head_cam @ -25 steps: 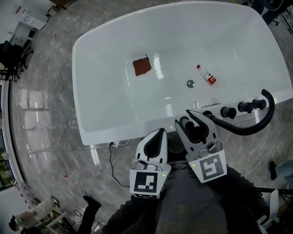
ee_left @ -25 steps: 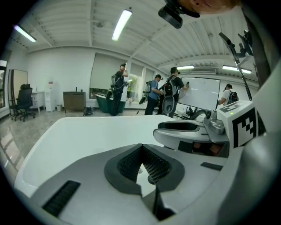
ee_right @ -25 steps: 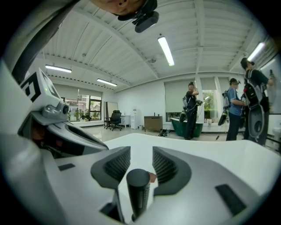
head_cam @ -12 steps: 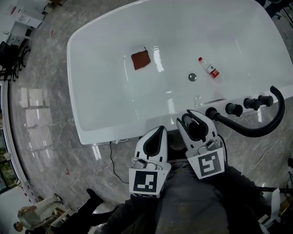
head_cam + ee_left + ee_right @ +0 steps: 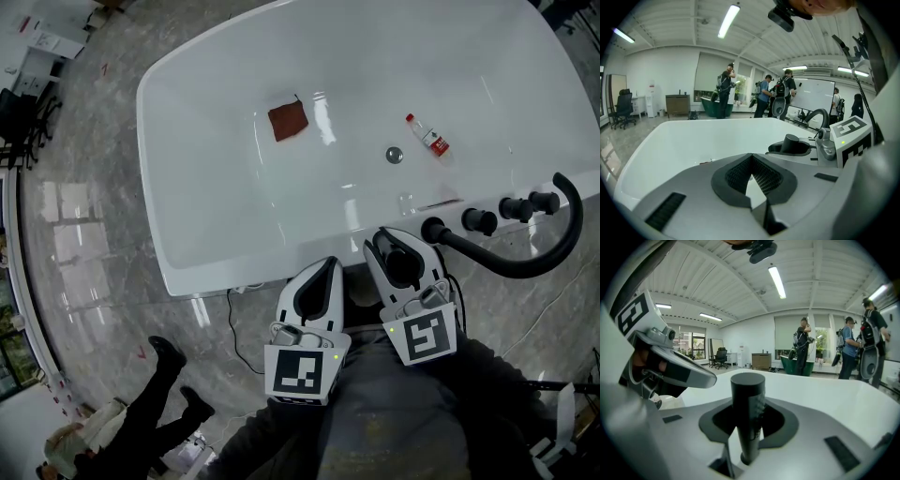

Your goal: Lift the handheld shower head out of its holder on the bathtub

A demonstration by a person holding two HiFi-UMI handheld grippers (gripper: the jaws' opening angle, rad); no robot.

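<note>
The handheld shower head point(image 5: 747, 413) is a black cylinder standing upright in its holder on the white bathtub's near rim point(image 5: 309, 258). My right gripper point(image 5: 396, 255) sits round it with a jaw on each side. Those jaws are closing, and dark gaps still show beside the handle. The left gripper view also shows the shower head point(image 5: 790, 142), poking up out of the right gripper. My left gripper point(image 5: 317, 286) hangs just left of it over the rim, shut with nothing in it point(image 5: 751, 159).
A black curved pipe point(image 5: 525, 262) and black knobs point(image 5: 478, 222) line the rim to the right. Inside the tub lie a brown cloth point(image 5: 288, 122), a small bottle point(image 5: 427, 137) and the drain point(image 5: 395, 156). A person point(image 5: 159, 412) walks on the marble floor at lower left.
My right gripper has sunk a little round the shower head and its jaws have narrowed. The left gripper has stayed put. A person has walked into view at lower left.
</note>
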